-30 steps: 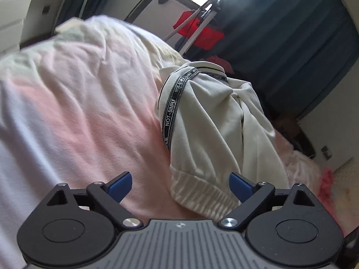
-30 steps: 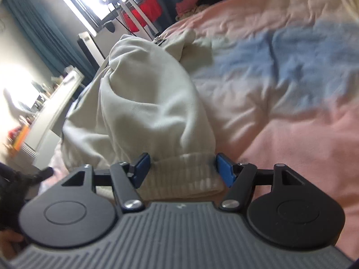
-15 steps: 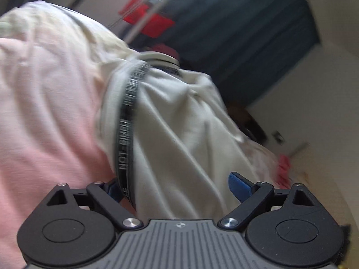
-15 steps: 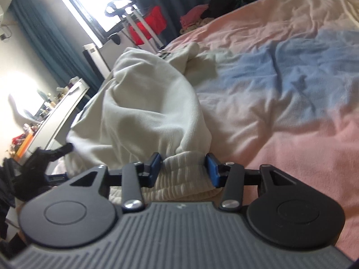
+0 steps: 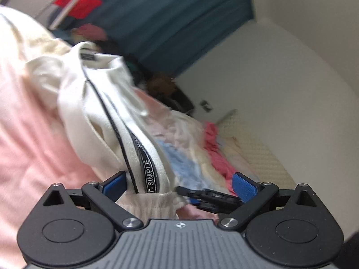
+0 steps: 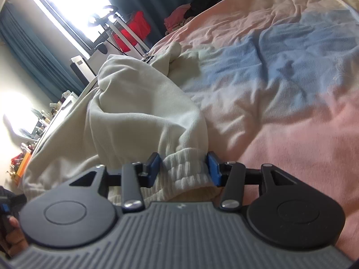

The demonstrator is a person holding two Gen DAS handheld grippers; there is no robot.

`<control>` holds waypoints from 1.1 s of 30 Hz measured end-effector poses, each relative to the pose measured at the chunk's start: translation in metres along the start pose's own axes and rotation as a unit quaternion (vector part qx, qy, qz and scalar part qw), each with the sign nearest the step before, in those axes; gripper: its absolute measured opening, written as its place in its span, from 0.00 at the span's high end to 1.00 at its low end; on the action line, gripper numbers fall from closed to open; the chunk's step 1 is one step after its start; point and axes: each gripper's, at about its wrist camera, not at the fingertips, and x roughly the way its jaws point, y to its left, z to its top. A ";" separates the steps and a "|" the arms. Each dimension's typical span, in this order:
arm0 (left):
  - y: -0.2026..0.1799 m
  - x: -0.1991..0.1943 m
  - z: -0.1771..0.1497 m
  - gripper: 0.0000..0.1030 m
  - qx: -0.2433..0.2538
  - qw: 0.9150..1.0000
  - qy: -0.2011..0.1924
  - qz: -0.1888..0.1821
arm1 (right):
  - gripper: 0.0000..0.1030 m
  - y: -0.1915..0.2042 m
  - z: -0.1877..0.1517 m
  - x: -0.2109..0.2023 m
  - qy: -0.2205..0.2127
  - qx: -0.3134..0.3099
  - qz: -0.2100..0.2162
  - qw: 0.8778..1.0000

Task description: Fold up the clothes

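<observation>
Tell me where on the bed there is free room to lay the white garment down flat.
The blanket is bare to the right of the white garment, across its blue and pink patches. In the left wrist view, pink blanket left of the garment is bare too. The far edge is crowded with a clothes heap.

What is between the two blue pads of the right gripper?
In the right wrist view, the ribbed cuff of the cream trousers fills the gap of the right gripper, both pads touching it.
</observation>
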 end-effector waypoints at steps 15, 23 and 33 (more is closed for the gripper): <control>0.046 0.023 -0.026 0.30 -0.149 0.974 0.012 0.173 | 0.41 -0.025 0.008 -0.015 -0.035 0.099 0.040 0.994; 0.021 0.033 -0.056 0.53 -0.131 0.959 -0.029 0.251 | 0.40 -0.025 0.008 0.017 0.024 0.056 0.051 0.997; 0.018 0.019 -0.046 0.86 -0.155 0.939 -0.147 0.269 | 0.43 -0.026 0.001 0.030 0.075 0.065 0.100 0.990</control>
